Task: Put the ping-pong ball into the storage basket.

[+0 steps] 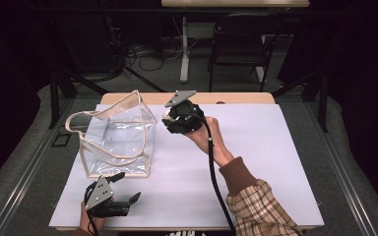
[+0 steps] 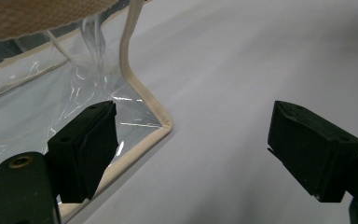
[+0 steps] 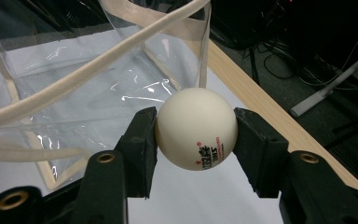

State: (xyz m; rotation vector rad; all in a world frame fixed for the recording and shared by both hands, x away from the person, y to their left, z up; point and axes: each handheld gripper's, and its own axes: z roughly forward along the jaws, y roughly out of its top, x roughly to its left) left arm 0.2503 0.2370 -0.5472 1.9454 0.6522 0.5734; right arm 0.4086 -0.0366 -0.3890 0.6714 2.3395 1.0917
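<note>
On the left I have the left gripper (image 1: 123,196) parked low at the near edge of the table (image 1: 256,147), jaws spread wide with nothing between them; in the left gripper view one jaw sits just in front of the near bottom corner of the clear bag (image 2: 51,88), close to its cream trim, though I can't tell if it touches. I judge I keep it there so it can pin or steady that corner, since the bag is light, floppy plastic and would likely slide or fold if nudged. The bag (image 1: 118,135) stands upright on the white sheet, its mouth facing up and its strap (image 1: 78,120) looping off to the left, so the opening is free to take something from above. Moving right, the right gripper (image 1: 170,115) is raised beside the bag's upper right corner, and its jaws are clamped on a white ping-pong ball (image 3: 196,128), pads pressing on opposite sides across its middle. The ball is just outside the bag wall, near the rim and not yet over the mouth. I reckon the next move needs a short carry left over the rim before letting go.
</note>
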